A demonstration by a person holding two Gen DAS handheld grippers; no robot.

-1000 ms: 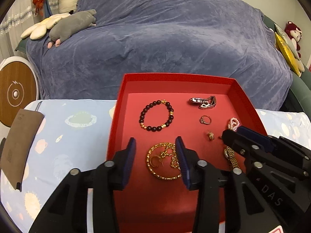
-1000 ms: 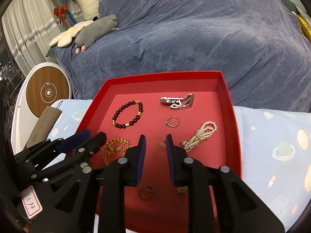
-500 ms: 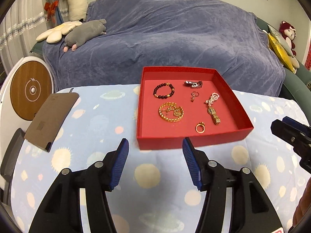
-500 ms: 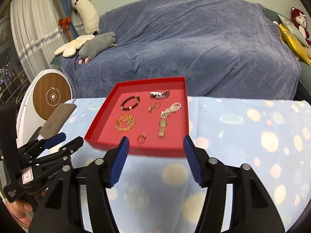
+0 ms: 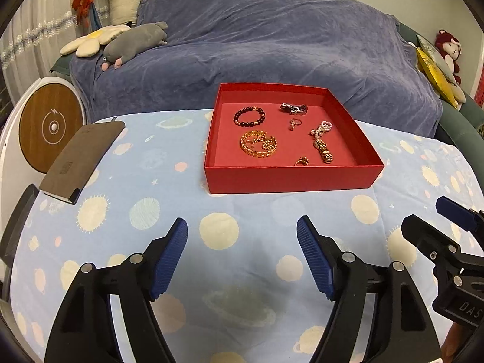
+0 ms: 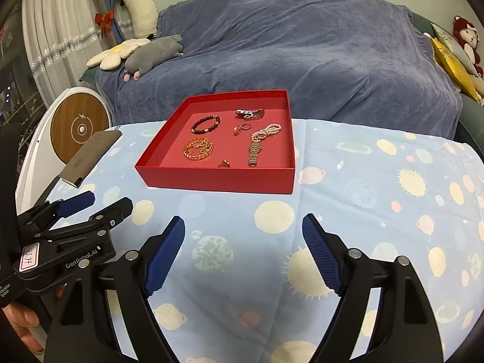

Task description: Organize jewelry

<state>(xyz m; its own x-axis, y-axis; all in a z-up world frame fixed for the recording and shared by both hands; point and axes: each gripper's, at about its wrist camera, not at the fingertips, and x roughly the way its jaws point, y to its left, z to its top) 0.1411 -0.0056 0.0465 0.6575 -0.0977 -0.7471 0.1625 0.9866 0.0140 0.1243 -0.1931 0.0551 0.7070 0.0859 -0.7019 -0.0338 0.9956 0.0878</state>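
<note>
A sofa (image 5: 272,45) draped in a blue-grey throw fills the back of the room. Plush toys lie on its left end: a cream flower cushion (image 5: 90,40) and a grey animal (image 5: 133,44). A white curtain (image 6: 51,30) hangs at left. The bench (image 5: 242,257) wears a pale blue planet-print cloth.

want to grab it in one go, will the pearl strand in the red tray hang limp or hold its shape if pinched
Probably limp: the pearl strand lies in loose doubled loops, so it should dangle. Small round beads may slip between pads. One end appears to meet the gold band, which might drag along.
</note>
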